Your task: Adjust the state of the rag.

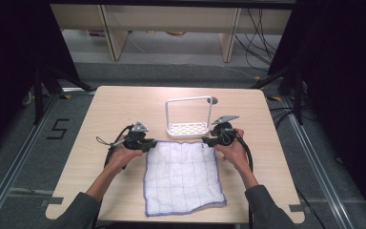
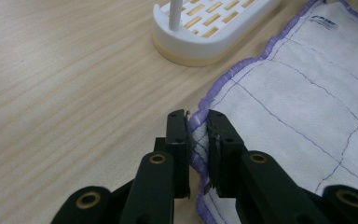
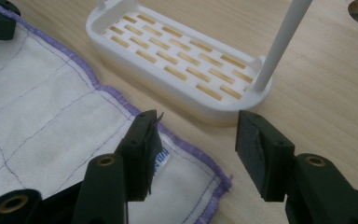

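A white cloth (image 1: 181, 179) with purple grid lines and a purple hem lies flat on the wooden table. My left gripper (image 1: 151, 143) is at its far left corner, and the left gripper view has the jaws (image 2: 198, 135) shut on the hem of the cloth (image 2: 298, 93). My right gripper (image 1: 206, 140) stands open at the far right corner. In the right gripper view (image 3: 199, 128) one jaw hangs over the cloth (image 3: 42, 121) by its small label, the other over bare wood. A white slotted rack (image 1: 189, 129) with a tall hoop handle stands just beyond the cloth.
The rack's base (image 3: 177, 65) lies close in front of the right jaws, with its thin upright post (image 3: 279, 46) beside them. A round hole (image 1: 214, 100) sits in the table behind the rack. Bare wood (image 2: 65, 93) stretches left of the cloth.
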